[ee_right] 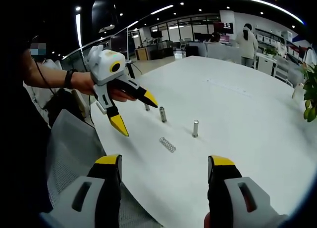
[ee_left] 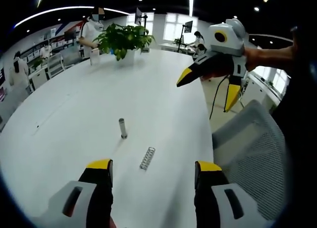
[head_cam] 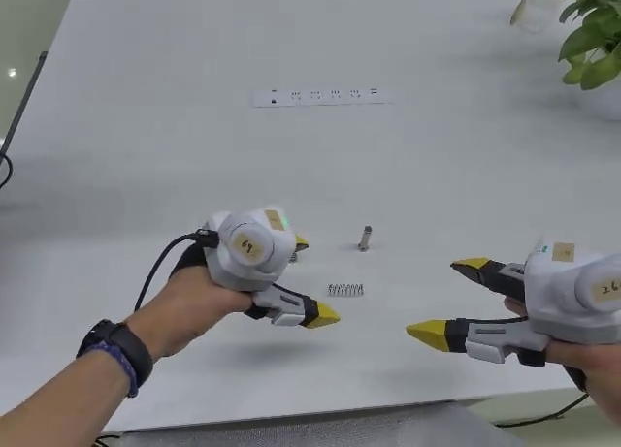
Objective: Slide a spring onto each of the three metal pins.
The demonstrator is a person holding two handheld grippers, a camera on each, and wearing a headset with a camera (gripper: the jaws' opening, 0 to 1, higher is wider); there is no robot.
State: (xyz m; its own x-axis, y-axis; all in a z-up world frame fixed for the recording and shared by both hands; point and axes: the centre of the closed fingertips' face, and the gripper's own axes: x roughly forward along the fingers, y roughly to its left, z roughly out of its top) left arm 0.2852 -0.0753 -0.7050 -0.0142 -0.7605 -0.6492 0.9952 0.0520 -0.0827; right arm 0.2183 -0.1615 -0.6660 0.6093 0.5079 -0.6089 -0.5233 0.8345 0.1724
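Loose spring (head_cam: pixel 344 290) lying flat on the white table (head_cam: pixel 194 156), between the two grippers and near the front edge. Bare pin (head_cam: pixel 365 239) standing upright just behind the spring, apart from it. In the right gripper view, a second pin (ee_right: pixel 162 114) stands upright beyond the spring; its shaft looks coiled, though whether a spring sits on it cannot be told. A third upright piece (ee_right: pixel 147 107) stands just behind the tip of the left gripper, too small to make out.

Left gripper (head_cam: pixel 312 279): jaws wide apart and holding nothing, yellow tips clear of the table, one to each side of the spring's line as seen in the left gripper view. Right gripper (head_cam: pixel 448 299): jaws likewise spread and empty, pointing at the spring from the opposite side, well apart from it.

Each gripper housing bears a tan sticker (head_cam: pixel 275 219) and a handwritten mark, both too small to read. A white power strip (head_cam: pixel 320 97) lies at the far side of the table; its markings are illegible. A plant (head_cam: pixel 592 30) stands at the far right corner.
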